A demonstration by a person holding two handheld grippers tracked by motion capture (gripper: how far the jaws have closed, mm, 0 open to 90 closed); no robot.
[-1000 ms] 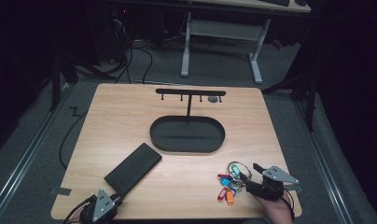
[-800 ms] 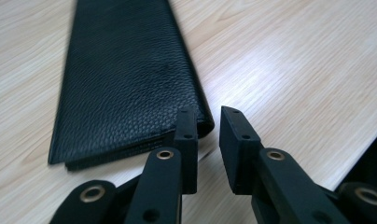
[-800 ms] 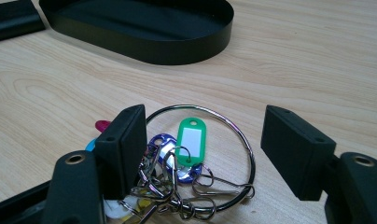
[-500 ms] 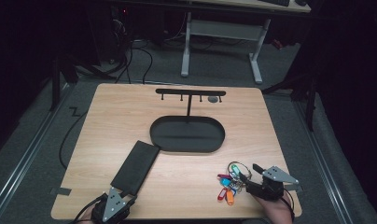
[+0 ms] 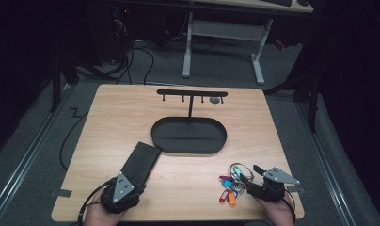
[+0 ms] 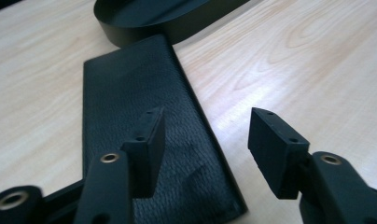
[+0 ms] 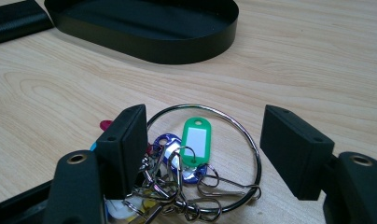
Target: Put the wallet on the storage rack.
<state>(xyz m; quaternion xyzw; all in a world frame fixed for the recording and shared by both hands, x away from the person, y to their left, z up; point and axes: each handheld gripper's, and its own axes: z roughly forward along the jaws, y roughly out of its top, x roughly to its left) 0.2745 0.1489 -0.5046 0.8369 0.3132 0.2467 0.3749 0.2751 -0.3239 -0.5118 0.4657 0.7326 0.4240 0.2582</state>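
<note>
High view looks down over the whole table (image 5: 108,117). Each gripper view sits low and close, facing forward across the wood; both share the tray (image 6: 144,18) (image 7: 144,42).

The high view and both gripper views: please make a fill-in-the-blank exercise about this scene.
1. The black wallet lies with its far end touching the oval black ____.
2. The left gripper has jaws that are ____.
3. The big metal ring carries a tag coloured ____.
4. The right gripper has the ____ between its jaws.

Missing words: tray; open; green; ring
</note>
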